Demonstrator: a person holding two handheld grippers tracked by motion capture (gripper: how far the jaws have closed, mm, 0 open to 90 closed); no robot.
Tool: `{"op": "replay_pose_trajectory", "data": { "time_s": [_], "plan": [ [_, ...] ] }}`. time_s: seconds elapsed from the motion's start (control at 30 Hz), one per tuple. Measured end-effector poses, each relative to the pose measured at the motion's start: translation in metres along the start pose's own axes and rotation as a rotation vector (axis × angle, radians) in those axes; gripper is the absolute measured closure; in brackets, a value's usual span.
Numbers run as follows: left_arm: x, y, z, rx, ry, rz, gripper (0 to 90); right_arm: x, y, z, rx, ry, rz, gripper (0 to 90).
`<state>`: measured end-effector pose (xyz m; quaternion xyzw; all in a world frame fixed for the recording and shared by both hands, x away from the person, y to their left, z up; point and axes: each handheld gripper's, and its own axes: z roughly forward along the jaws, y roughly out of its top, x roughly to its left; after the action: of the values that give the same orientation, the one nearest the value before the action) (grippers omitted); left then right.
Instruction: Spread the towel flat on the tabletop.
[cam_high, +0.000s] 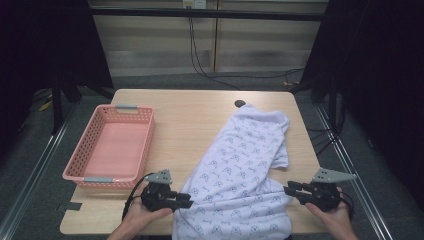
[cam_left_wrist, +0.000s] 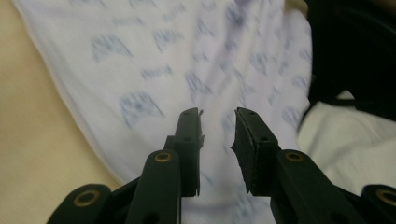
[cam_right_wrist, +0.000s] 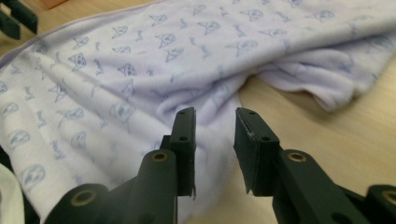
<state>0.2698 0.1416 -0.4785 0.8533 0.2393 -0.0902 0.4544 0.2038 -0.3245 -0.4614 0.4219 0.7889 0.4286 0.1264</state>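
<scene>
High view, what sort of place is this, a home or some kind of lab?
Most likely a lab or recording workspace, not a home: a bare wooden table ringed by black curtains and metal framing, cables trailing across the floor behind, and only staged items on it, a pink basket and a printed cloth.

Soft, matt lilac cloth printed with small blue figures (cam_high: 240, 170) drapes over the near edge of the smooth, pale wooden table (cam_high: 195, 120). Near the left edge, a pink plastic lattice basket (cam_high: 142, 142), lightly glossy. Both grippers' black jaws look matt, hard plastic.
</scene>
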Motion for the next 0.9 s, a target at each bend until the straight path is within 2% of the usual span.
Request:
{"op": "replay_pose_trajectory", "data": {
  "time_s": [0.03,0.1,0.17,0.23,0.27,0.3,0.33,0.4,0.43,0.47,0.5,0.6,0.7,0.73,0.8,0.83,0.87,0.9],
  "plan": [
    [0.005,0.005,0.004,-0.005,0.019,-0.001,71.4,0.0,0.003,0.005,0.005,0.003,-0.002,66.7],
    [0.015,0.013,0.015,0.005,0.025,-0.007,70.8,0.0,0.009,0.021,0.02,0.042,-0.012,65.6],
    [0.023,0.019,0.028,0.019,0.067,0.004,69.6,0.001,0.013,0.031,0.039,0.043,-0.019,64.0],
    [0.028,0.024,0.038,0.014,0.089,0.018,67.9,0.001,0.017,0.046,0.071,0.038,-0.045,61.4],
    [0.03,0.025,0.042,0.038,0.116,0.026,67.9,0.001,0.018,0.051,0.078,0.041,-0.047,60.8],
    [0.031,0.024,0.046,0.071,0.134,0.036,69.4,0.002,0.019,0.057,0.09,0.041,-0.054,60.5],
    [0.031,0.021,0.047,0.081,0.154,0.069,72.6,0.003,0.02,0.062,0.101,0.038,-0.065,59.5],
    [0.03,0.019,0.044,0.093,0.167,0.041,82.1,0.004,0.019,0.071,0.126,0.034,-0.069,58.9],
    [0.028,0.016,0.041,0.091,0.172,0.056,87.5,0.006,0.018,0.073,0.134,0.028,-0.081,58.4],
    [0.027,0.013,0.037,0.098,0.177,0.051,88.2,0.007,0.017,0.074,0.139,0.028,-0.081,58.3],
    [0.026,0.009,0.034,0.093,0.159,0.037,88.4,0.008,0.017,0.074,0.135,0.036,-0.085,58.7],
    [0.016,-0.004,0.022,0.104,0.142,0.016,88.8,0.01,0.016,0.072,0.126,0.033,-0.08,58.5],
    [0.0,-0.021,0.007,0.13,0.115,-0.016,88.8,0.014,0.016,0.075,0.143,0.046,-0.094,58.2],
    [-0.006,-0.025,0.004,0.141,0.109,-0.015,88.7,0.016,0.015,0.077,0.152,0.053,-0.1,57.3],
    [-0.014,-0.033,-0.002,0.151,0.066,-0.014,87.6,0.019,0.015,0.078,0.16,0.056,-0.106,57.2],
    [-0.016,-0.034,-0.004,0.15,0.049,-0.023,82.5,0.021,0.015,0.079,0.17,0.066,-0.113,58.2],
    [-0.016,-0.032,-0.005,0.131,0.06,-0.016,77.4,0.023,0.014,0.08,0.17,0.075,-0.122,62.9],
    [-0.016,-0.03,-0.005,0.101,0.076,-0.011,72.9,0.025,0.014,0.08,0.175,0.092,-0.126,71.4]
  ]
}}
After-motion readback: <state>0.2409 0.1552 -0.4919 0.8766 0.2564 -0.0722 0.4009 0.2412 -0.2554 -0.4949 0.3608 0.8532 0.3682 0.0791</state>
